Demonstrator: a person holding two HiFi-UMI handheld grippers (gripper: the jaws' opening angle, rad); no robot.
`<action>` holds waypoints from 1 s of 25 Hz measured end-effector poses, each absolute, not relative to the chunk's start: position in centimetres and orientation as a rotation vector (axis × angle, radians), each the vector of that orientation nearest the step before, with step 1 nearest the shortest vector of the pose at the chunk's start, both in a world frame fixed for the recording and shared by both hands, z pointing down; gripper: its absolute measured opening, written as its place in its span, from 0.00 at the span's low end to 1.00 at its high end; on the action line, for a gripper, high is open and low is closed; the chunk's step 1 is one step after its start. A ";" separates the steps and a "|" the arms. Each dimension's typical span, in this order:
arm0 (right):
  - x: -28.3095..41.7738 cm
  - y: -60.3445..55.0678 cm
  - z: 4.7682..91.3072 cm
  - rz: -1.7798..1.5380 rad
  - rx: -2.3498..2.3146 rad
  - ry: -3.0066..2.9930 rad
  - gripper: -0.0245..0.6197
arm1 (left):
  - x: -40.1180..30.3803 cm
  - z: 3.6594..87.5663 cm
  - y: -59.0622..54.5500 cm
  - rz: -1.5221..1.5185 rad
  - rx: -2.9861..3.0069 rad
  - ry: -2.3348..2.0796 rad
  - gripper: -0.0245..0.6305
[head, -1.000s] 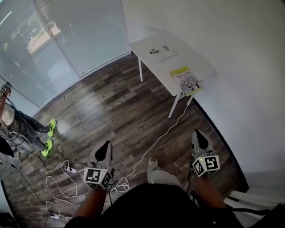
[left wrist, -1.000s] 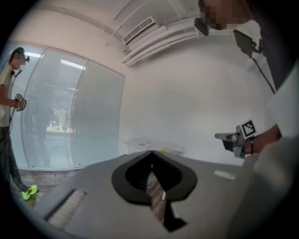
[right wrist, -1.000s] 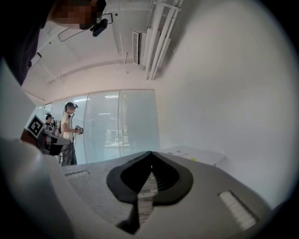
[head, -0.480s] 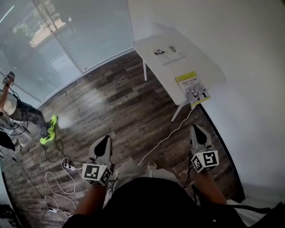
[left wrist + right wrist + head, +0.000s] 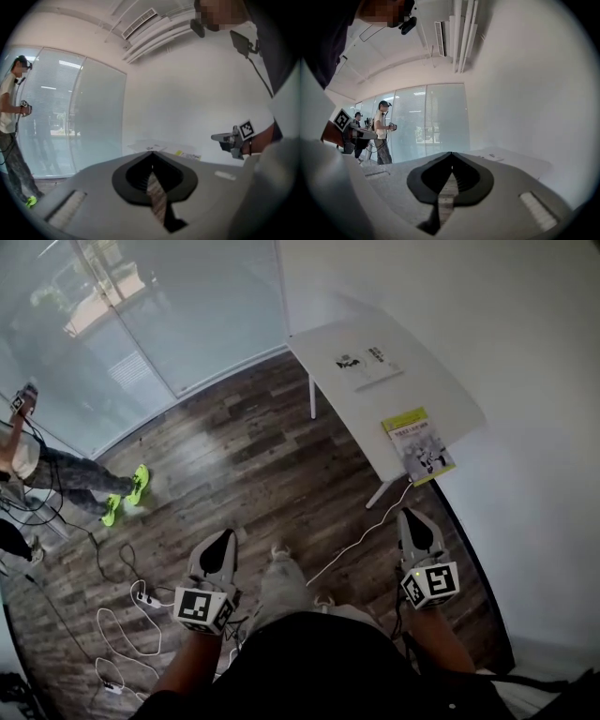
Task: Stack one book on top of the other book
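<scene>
Dark plank floor (image 5: 253,465) seen from my head, bounded by a frosted glass wall (image 5: 187,315) at left and a white wall (image 5: 506,352) at right. A white table (image 5: 375,409) stands against the white wall, ahead of me and to my right.

Two books lie flat on the table, well apart. The white book (image 5: 366,367) is toward the far end. The yellow book (image 5: 419,444) is at the near end, close to the edge. Neither rests on the other.

My left gripper (image 5: 223,545) hangs over the floor at lower left. Its jaws are pressed together with nothing between them. My right gripper (image 5: 411,521) hangs at lower right, near the table leg (image 5: 382,491) but clear of it. Its jaws are likewise clenched and empty. Both grippers point roughly toward the table and are well apart from the books.

In the left gripper view, the table shows just above the closed jaws, with my right gripper at the right of the frame. In the right gripper view, the table lies beyond the jaws at right.

White cables (image 5: 122,634) and a power strip (image 5: 147,597) lie on the floor beside my left gripper. One cable (image 5: 361,535) runs toward the table. A second person (image 5: 56,470) in bright green shoes (image 5: 139,486) stands by the glass at far left, holding a device.
</scene>
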State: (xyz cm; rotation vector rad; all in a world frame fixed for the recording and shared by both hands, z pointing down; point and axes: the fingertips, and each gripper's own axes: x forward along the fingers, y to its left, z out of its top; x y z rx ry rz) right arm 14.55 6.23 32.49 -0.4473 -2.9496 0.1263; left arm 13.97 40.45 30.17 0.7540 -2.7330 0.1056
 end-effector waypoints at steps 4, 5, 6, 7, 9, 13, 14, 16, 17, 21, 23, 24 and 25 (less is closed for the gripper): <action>12.6 6.1 33.2 0.138 -0.377 -2.932 0.04 | 10.3 31.5 40.3 0.099 0.822 -2.712 0.04; 12.1 6.3 33.3 0.139 -0.366 -2.926 0.04 | 9.4 31.7 40.4 0.095 0.836 -2.701 0.04; 11.5 6.3 33.4 0.137 -0.353 -2.922 0.04 | 8.3 31.9 40.4 0.091 0.848 -2.688 0.04; 10.7 6.4 33.5 0.137 -0.336 -2.920 0.04 | 7.2 32.3 40.5 0.088 0.862 -2.675 0.04; 9.2 6.3 33.7 0.143 -0.292 -2.922 0.04 | 5.0 33.0 40.3 0.088 0.907 -2.661 0.04; 6.4 6.9 34.4 0.161 -0.219 -2.922 0.04 | 0.4 33.6 40.2 0.072 0.939 -2.648 0.04; 5.5 7.1 34.4 0.166 -0.206 -2.923 0.04 | -0.9 33.8 40.2 0.062 0.951 -2.642 0.04; 3.8 7.8 34.1 0.169 -0.190 -2.935 0.04 | -3.3 33.8 39.9 0.082 1.013 -2.638 0.04; 2.9 8.2 33.7 0.159 -0.189 -2.942 0.04 | -4.6 33.7 39.7 0.110 1.049 -2.639 0.04; -0.4 10.0 32.6 0.130 -0.165 -2.965 0.04 | -9.2 33.1 39.7 0.144 1.151 -2.627 0.04; -1.1 10.7 32.0 0.148 -0.155 -2.989 0.04 | -10.5 32.7 39.4 0.141 1.206 -2.623 0.04; -1.3 11.1 31.8 0.144 -0.158 -2.998 0.04 | -11.1 32.6 39.3 0.153 1.231 -2.623 0.04; -1.5 11.4 31.7 0.126 -0.163 -2.999 0.04 | -11.7 32.5 39.1 0.168 1.254 -2.623 0.04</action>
